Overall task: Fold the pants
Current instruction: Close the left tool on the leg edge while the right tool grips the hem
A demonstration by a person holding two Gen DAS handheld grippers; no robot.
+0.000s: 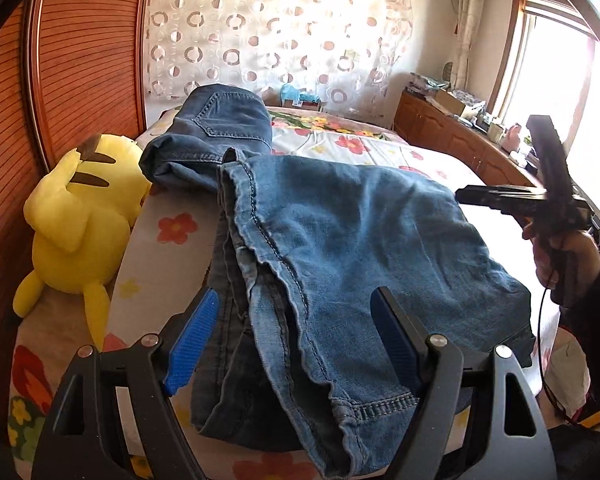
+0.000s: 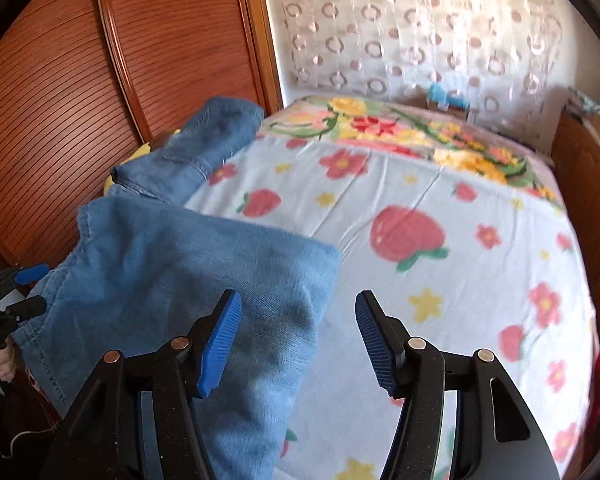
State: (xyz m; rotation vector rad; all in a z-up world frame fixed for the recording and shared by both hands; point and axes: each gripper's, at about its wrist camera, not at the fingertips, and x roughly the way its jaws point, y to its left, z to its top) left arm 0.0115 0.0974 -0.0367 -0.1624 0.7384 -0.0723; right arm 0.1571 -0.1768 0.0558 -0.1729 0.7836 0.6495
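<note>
Fingers both pairs spread, empty | folded jeans on bed beneath them

Home bedroom: floral-sheeted bed, wooden wardrobe.

Light: bright daylight from the window, upper right, blown out.
Blur: right wrist view soft.
Edges: fisheye-bent, dark corners.

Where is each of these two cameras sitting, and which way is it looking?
Left wrist: rides the open left tool, looking over the jeans on the bed, yellow plush at left; the right tool and hand show.
Right wrist: rides the open right tool, looking along the floral sheet; the left tool shows.
Shared: jeans, sheet.
</note>
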